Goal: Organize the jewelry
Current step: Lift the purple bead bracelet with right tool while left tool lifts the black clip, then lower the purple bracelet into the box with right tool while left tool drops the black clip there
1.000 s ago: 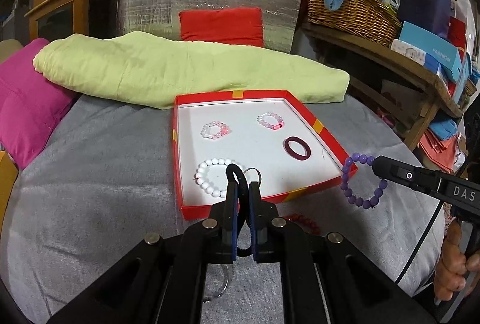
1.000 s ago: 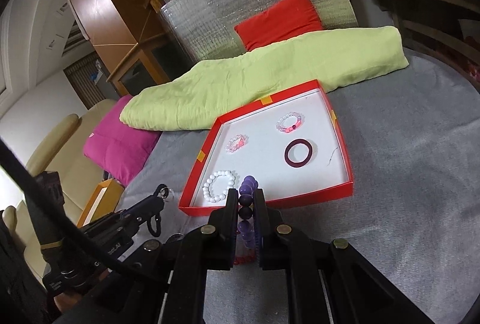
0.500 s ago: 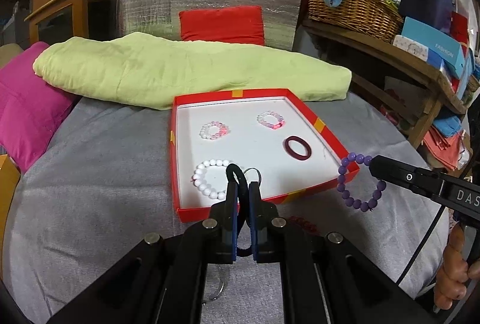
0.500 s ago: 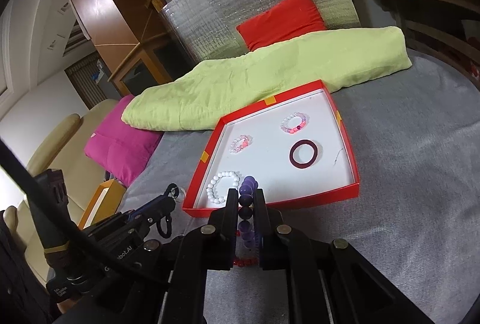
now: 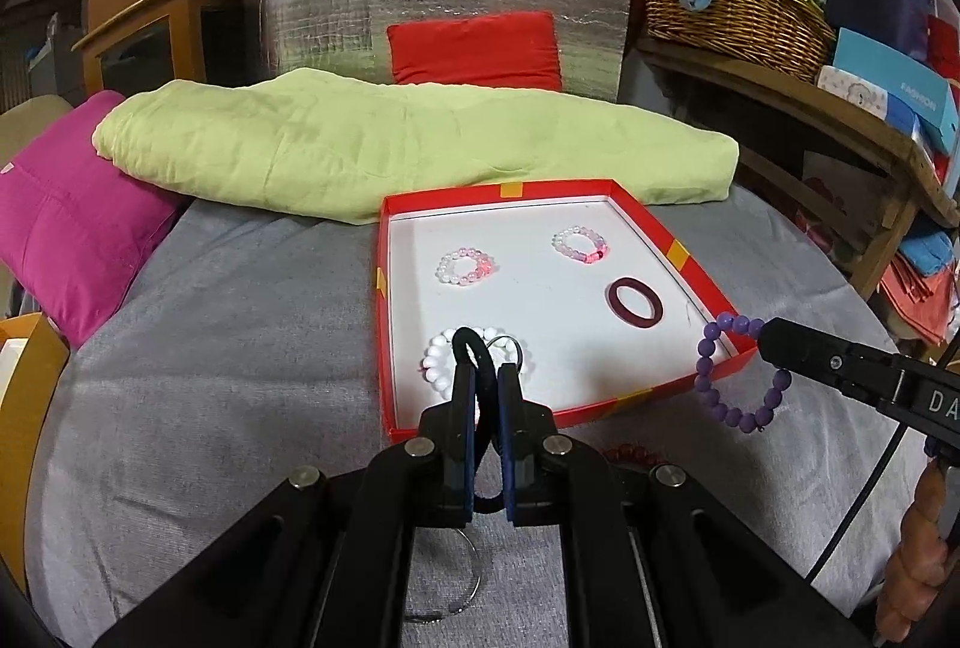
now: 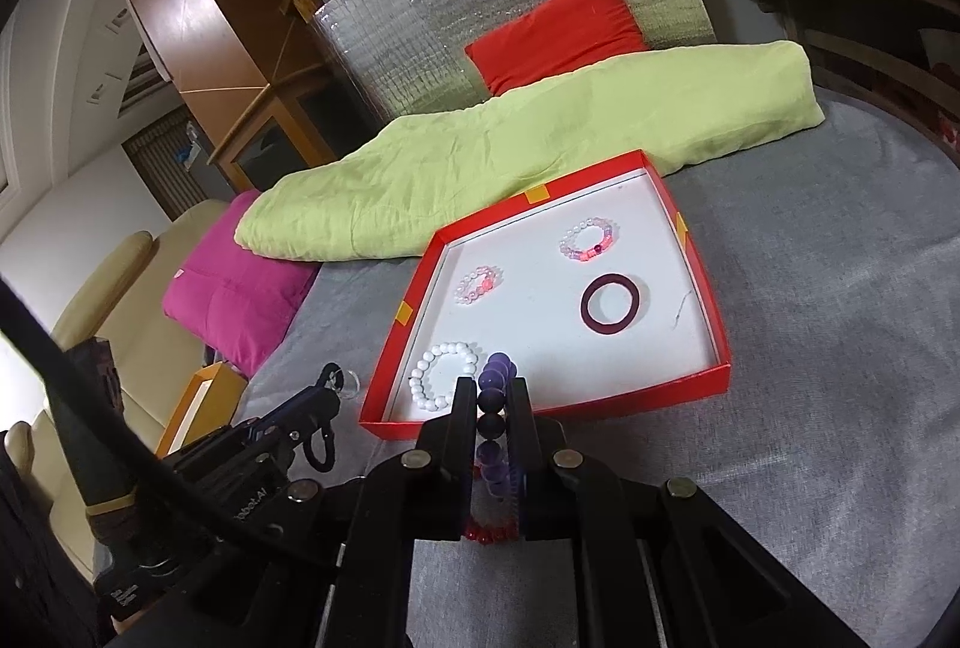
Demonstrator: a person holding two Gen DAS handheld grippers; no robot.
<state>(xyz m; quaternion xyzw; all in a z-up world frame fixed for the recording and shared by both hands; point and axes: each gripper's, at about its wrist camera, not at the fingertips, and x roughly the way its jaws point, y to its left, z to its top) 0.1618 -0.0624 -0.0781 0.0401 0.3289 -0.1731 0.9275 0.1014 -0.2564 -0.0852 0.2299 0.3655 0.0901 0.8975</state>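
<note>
Jewelry spread over a grey-covered surface (image 5: 240, 348), most of it inside a shallow red tray (image 5: 681, 252) with a white floor, at centre of both views. Behind the tray, toward 12 o'clock, a long green folded cloth (image 5: 390, 144); at 9 o'clock of that, a magenta cushion (image 5: 66, 222).

Left claw (image 5: 485, 366) clamped together on a black loop band (image 5: 468, 339), poised over the tray's near-left corner, a thin silver ring (image 5: 510, 343) showing just behind it. Right claw (image 6: 493, 396) pinched on a purple bead bracelet (image 5: 735, 369), which hangs beside the tray's near-right corner at 3 o'clock of the left claw.

Inside the tray: white bead bracelet (image 6: 441, 375) at 7 o'clock, dark maroon bangle (image 6: 611, 311) at 3 o'clock, pink-and-clear bead bracelet (image 6: 589, 240) at 1 o'clock, smaller pink bead bracelet (image 6: 478, 284) at 10 o'clock, all apart from one another.

Red bead strand (image 6: 489, 533) lying on the grey cover below the right claw, outside the tray.
</note>
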